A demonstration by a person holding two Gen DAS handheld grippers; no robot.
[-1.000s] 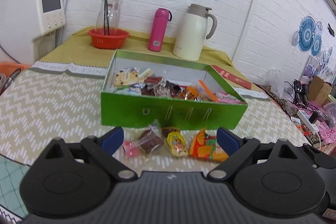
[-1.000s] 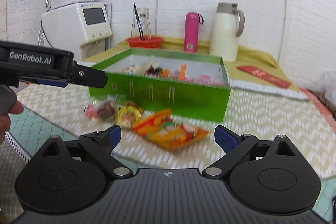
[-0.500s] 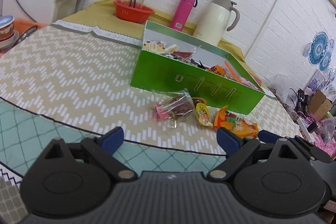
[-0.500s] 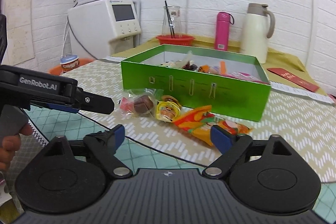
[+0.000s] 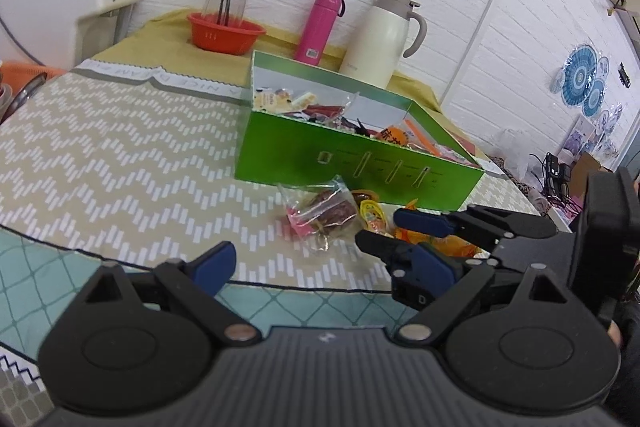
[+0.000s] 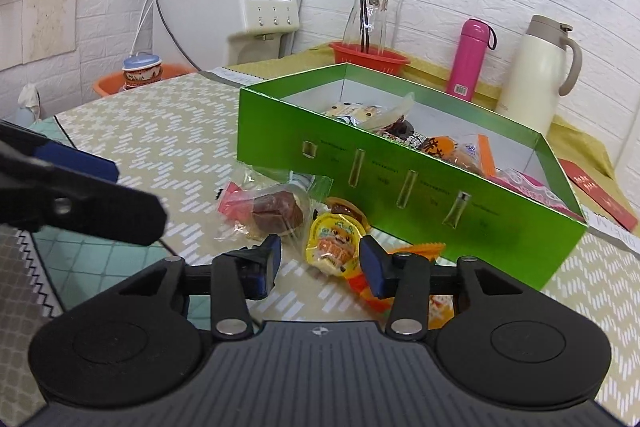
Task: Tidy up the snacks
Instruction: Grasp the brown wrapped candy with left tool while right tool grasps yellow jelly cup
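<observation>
From the left wrist, the left gripper [image 5: 324,263] holds its fingers spread above the surface [image 5: 120,155], snacks ahead. From the right wrist, the right gripper [image 6: 318,263] has been closing, fingers still apart around the yellow jelly cup [image 6: 334,241] before the green box [image 6: 400,179].

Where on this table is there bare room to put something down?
Left of the green box, the zigzag cloth lies bare back to the red basket. In front of the box it's crowded: loose snacks and both tongs.

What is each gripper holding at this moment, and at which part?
Nothing is held. The right gripper has just been closing around the yellow jelly cup, but its fingers do not visibly press it. The left gripper is open and empty.
</observation>
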